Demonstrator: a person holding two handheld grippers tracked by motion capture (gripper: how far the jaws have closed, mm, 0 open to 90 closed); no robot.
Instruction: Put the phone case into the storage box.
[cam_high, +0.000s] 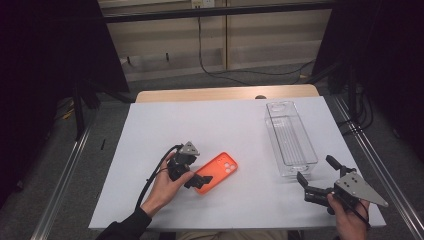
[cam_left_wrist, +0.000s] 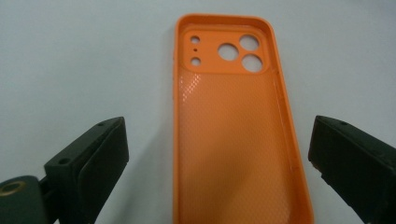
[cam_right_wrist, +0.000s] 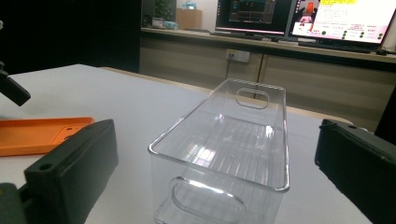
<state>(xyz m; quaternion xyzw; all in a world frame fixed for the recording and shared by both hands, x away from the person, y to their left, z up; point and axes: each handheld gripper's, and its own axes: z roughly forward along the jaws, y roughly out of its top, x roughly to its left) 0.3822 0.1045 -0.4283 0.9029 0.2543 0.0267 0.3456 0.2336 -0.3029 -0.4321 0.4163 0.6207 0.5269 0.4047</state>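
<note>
While the left gripper (cam_high: 200, 181) sits low over the near end of the orange case (cam_high: 216, 172), its jaws stand wide, one on each side of the case and clear of it, holding nothing. From the left gripper view the case (cam_left_wrist: 236, 135) lies flat on the white tabletop (cam_left_wrist: 70, 60), hollow side up, with its camera cut-outs at the far end and its long sides running straight away between the jaws. Seen from above, the case lies near the middle of the tabletop (cam_high: 200, 120), turned at a slant, with the left hand (cam_high: 167, 187) coming in from the near edge. Over at the near right corner, the right gripper (cam_high: 315, 172) points at the short near end of the clear bin (cam_high: 291, 137), its jaws wide apart and empty, close to the bin but not touching it. From the right gripper view the bin (cam_right_wrist: 233, 140) stands upright and empty, with a handle slot in each end wall, and the case (cam_right_wrist: 37, 134) lies well apart to its left
</note>
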